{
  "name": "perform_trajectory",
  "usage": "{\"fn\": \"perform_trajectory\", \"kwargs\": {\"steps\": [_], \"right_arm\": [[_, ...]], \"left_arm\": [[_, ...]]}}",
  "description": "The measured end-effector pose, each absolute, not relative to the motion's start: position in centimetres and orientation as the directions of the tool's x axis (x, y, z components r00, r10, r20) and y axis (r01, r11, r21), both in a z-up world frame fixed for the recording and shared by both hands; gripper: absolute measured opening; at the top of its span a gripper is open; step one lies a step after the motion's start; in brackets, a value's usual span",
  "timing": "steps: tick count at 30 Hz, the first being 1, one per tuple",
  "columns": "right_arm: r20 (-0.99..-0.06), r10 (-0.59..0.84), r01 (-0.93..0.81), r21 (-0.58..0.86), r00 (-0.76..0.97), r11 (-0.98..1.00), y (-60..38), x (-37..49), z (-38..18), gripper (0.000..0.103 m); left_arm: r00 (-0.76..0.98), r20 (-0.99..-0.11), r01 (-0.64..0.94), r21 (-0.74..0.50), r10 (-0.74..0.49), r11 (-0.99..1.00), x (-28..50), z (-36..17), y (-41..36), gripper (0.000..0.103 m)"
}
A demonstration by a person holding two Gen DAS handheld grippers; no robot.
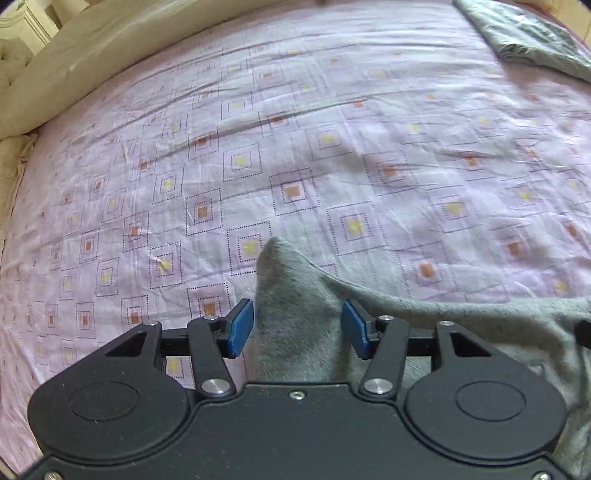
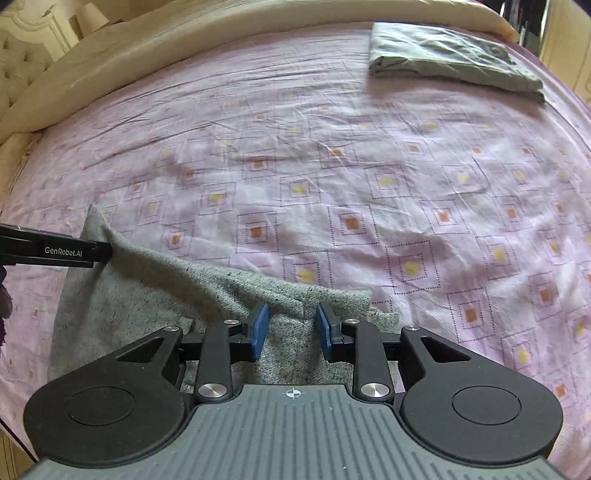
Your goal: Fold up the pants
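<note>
Left wrist view: the left gripper [image 1: 297,328] points down at a bed with a pink sheet [image 1: 332,147]. Its 2 blue pads [image 1: 240,328] stand wide apart. A peak of the grey pants [image 1: 295,314] sticks up in the gap between them. The pads do not press on the cloth, so nothing is gripped. The rest of the pants spreads to the right and under the gripper. A folded grey cloth [image 1: 532,33] lies far off at the top right. A cream cover [image 1: 110,55] runs along the far edge of the bed.

Right wrist view: the right gripper [image 2: 291,330] also points down at the sheet [image 2: 369,166]. Its 2 blue pads [image 2: 259,330] are partly open. The edge of the pants [image 2: 288,347] lies in the gap, with a seam in the middle. The pads look just clear of the cloth. The pants stretch away to the left, where the left gripper [image 2: 99,253] comes in from the side next to a raised corner. The folded cloth [image 2: 447,59] sits well apart at the top right, near the cover [image 2: 147,48].
</note>
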State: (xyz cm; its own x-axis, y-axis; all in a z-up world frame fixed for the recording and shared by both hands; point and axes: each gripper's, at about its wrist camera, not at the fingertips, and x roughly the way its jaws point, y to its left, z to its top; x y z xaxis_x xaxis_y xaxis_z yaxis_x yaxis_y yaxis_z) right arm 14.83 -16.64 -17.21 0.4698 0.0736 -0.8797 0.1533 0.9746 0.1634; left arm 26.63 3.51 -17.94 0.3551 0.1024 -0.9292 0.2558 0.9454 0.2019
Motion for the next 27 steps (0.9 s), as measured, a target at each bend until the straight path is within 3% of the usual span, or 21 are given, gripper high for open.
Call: {"fn": "perform_trajectory", "kwargs": {"steps": [4,10,18,20,27], "right_arm": [[-0.892,0.05,0.187,0.149,0.45,0.971,-17.1,15.7,-18.0,0.04],[-0.886,0.044,0.203,0.153,0.462,0.967,-17.2,15.3,-18.0,0.042],[-0.841,0.019,0.176,0.135,0.54,0.975,-16.9,12.5,-15.1,0.044],[-0.837,0.021,0.173,0.137,0.546,0.975,-16.8,11.3,-14.7,0.049],[-0.896,0.053,0.223,0.167,0.442,0.96,-17.3,7.5,-17.7,0.058]], "left_arm": [[0.326,-0.938,0.258,0.205,0.115,0.944,28.1,-19.6,3.7,0.068],[0.33,-0.935,0.288,0.232,0.131,0.929,27.7,-19.0,3.2,0.067],[0.354,-0.933,0.263,0.166,0.065,0.951,25.1,-15.1,4.1,0.065],[0.359,-0.932,0.259,0.156,0.055,0.953,23.8,-14.6,4.5,0.065],[0.315,-0.945,0.293,0.191,0.094,0.937,18.2,-17.2,5.6,0.066]]}}
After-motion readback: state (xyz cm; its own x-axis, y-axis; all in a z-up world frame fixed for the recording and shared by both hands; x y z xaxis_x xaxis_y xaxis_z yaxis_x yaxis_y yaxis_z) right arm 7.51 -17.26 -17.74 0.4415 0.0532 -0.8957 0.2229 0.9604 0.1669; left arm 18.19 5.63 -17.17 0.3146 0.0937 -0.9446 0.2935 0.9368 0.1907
